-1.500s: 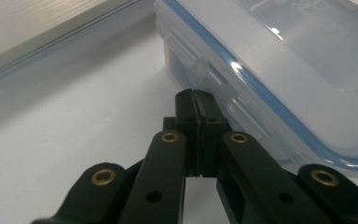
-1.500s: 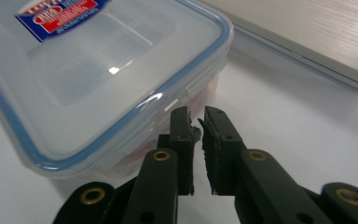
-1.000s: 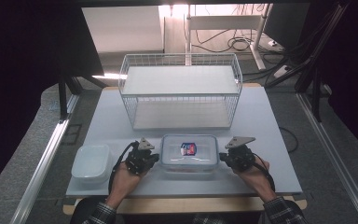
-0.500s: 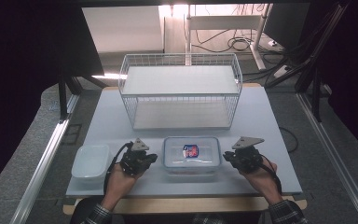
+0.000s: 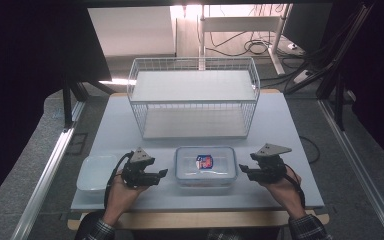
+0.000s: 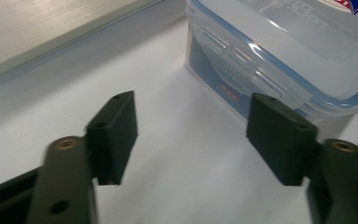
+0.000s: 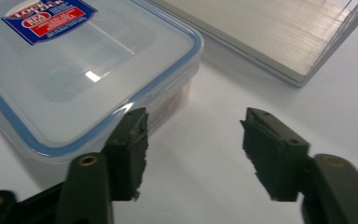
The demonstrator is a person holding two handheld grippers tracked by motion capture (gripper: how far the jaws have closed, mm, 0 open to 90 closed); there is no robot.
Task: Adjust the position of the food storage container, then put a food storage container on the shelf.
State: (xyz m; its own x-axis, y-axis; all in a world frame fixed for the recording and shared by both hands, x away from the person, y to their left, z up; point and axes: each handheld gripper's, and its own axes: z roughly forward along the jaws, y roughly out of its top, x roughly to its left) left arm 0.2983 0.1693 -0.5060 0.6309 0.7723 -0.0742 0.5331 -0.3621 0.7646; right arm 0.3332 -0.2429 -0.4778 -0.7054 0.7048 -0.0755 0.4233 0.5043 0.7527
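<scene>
A clear lidded plastic container (image 5: 206, 165) with a blue seal and a red-and-blue label sits near the table's front edge. My left gripper (image 5: 163, 174) is held level just to its left and points at its side. Its jaws have just been opening and stand apart over bare table. In the left gripper view, the container (image 6: 279, 46) with its side latch lies just beyond the left gripper (image 6: 196, 135). My right gripper (image 5: 243, 171) faces the container's right side; its jaws too have just been opening, with nothing between them. In the right gripper view, the container (image 7: 74, 70) lies left of the right gripper (image 7: 193, 149).
A white wire basket (image 5: 195, 102) with a pale board inside stands behind the container in the middle of the table (image 5: 280, 130). A small, lidless translucent tub (image 5: 96, 172) sits at the front left, next to my left hand. Cables and stand legs lie on the floor beyond.
Both grippers have backed away from the container's sides, the left one moving further left. Their jaws now stand apart.
</scene>
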